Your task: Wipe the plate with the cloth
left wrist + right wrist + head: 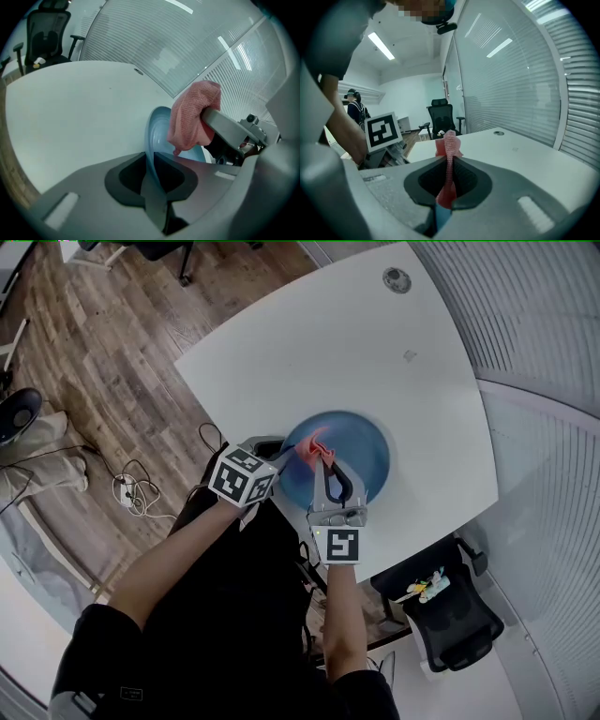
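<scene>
A blue plate lies near the front edge of the white table. My left gripper is at the plate's left rim. In the left gripper view the thin plate rim runs between the jaws of the left gripper, which are shut on it. My right gripper hangs over the plate's left part, shut on a pink cloth. In the right gripper view the cloth stands pinched between that gripper's jaws. The cloth dangles just above the plate.
The table has a round grommet at its far end. A black office chair stands to the right of me. Cables lie on the wood floor to the left. A person stands far off in the room.
</scene>
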Demonstrator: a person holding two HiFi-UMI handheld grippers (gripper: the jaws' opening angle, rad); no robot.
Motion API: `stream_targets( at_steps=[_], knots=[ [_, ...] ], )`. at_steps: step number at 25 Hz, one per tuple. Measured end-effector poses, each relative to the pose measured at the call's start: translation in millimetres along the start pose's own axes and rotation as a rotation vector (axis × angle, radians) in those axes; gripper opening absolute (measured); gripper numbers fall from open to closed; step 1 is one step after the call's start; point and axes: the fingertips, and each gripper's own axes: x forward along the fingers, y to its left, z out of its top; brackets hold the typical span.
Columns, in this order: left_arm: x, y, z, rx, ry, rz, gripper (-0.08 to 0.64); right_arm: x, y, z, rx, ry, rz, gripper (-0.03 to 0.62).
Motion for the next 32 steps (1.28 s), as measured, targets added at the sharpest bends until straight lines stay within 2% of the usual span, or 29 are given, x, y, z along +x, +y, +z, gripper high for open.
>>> stream_targets(
  at_steps=[7, 11, 17, 26, 32],
  knots=[
    [0, 1, 0, -0.021, 0.004, -0.004, 0.021, 25, 11, -44, -0.137, 0.153, 0.048, 0.014],
    [0, 2, 1, -0.031, -0.006, 0.002, 0.021, 34, 17, -72, -0.168, 0.266, 0.088, 0.014],
    [1, 1, 2, 0.000, -0.009, 0.002, 0.021, 48, 25, -91, -0.245, 0.358, 0.115, 0.014],
    [2, 1, 1, 0.043, 0.005, 0.007, 0.021, 56, 24, -90, -0.272, 0.395, 0.119, 0.014],
    [2, 1, 2, 0.061, 0.016, 0.006, 0.021, 59, 15, -88, -0.313, 0.395, 0.081, 0.014]
  ],
)
